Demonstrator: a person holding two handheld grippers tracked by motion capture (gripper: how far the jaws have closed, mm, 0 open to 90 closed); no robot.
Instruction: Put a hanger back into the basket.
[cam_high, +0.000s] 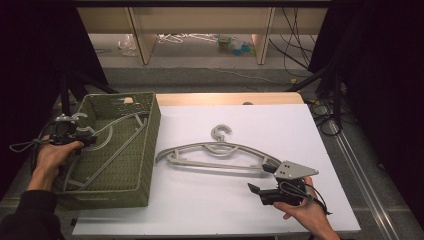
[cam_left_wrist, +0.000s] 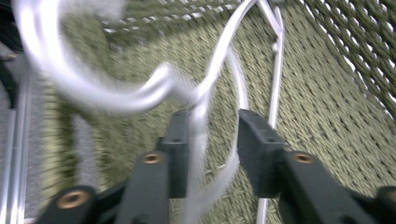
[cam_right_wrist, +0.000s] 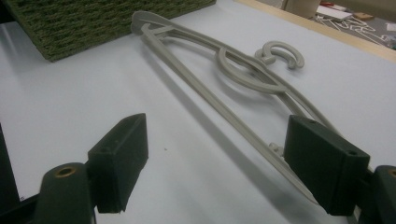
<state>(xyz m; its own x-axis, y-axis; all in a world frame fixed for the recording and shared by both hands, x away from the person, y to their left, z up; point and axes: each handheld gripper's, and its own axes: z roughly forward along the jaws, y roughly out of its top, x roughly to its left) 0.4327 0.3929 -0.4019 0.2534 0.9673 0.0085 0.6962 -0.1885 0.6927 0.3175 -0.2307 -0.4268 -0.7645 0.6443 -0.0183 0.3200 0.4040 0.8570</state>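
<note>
Seemingly light, stiff, slick plastic, the hanger (cam_high: 220, 154) lies flat on the worktop (cam_high: 200, 200) at 10 o'clock from the open right hand-held gripper (cam_high: 260, 185); best pinched on its thin arm near the end.

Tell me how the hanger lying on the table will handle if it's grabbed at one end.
The hanger looks like thin moulded plastic, so probably light and fairly stiff. Gripped at one tip, its long arms may sag or swing. Its smooth bars could slip between the right gripper's flat jaws.
</note>
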